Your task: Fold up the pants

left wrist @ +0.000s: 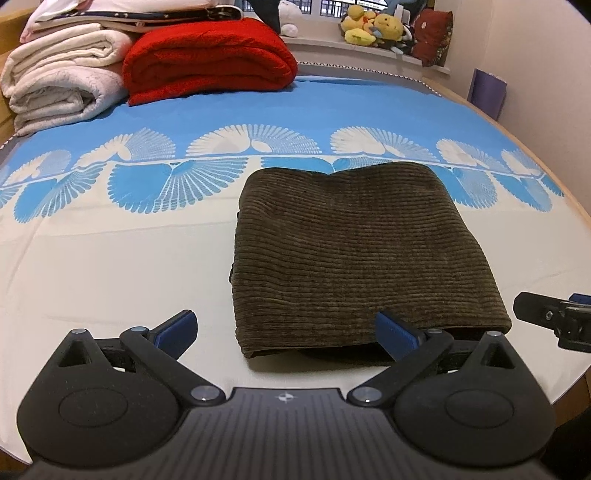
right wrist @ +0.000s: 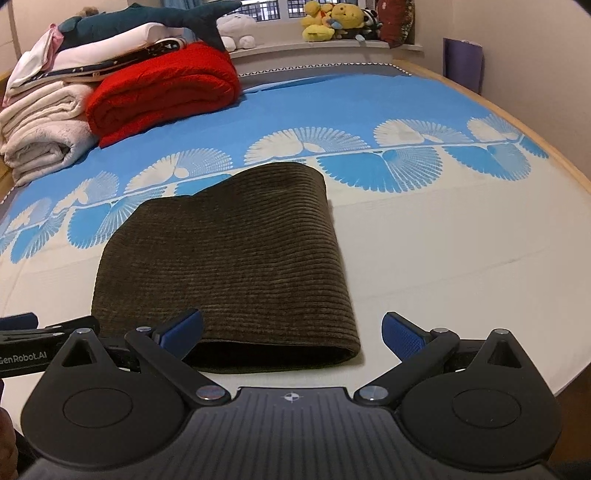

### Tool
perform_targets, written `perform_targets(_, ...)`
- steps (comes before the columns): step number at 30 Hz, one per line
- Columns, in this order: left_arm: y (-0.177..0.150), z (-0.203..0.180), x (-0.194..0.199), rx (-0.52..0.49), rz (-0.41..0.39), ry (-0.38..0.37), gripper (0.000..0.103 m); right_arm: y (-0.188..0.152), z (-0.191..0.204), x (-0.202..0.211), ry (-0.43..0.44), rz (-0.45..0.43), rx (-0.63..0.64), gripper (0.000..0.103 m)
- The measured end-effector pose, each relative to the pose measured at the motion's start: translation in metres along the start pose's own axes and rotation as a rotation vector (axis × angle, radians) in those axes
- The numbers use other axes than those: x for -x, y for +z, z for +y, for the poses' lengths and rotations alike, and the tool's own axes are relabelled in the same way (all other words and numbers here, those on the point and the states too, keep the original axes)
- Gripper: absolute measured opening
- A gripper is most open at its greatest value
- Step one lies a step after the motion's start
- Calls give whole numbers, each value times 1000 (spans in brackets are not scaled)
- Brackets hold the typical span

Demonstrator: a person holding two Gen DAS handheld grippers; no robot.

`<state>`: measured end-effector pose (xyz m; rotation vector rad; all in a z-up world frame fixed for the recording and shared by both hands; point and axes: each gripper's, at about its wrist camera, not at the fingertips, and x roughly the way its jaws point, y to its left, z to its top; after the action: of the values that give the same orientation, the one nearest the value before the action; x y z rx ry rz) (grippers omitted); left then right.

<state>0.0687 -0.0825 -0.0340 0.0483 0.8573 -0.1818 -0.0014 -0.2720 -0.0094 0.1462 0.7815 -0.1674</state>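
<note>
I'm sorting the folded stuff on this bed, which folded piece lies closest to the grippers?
The brown corduroy pants, folded flat just ahead of both open grippers. The red blanket and white blankets sit stacked at the far end.

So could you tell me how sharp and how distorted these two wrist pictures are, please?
Left wrist view: folded pants sharp, bed edge bowed by the fisheye, corners vignetted black. Right wrist view: same bowing, plush toys soft, no glare.

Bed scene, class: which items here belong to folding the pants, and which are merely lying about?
Job:
brown corduroy pants, folded
left gripper, open
right gripper, open

Lying about:
red blanket
white blankets
plush toys
</note>
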Motion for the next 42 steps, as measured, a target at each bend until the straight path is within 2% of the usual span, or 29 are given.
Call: perform_targets(42, -3, 3, -2, -9, 6, -19, 103, -1, 7, -1, 8, 5, 38, 102)
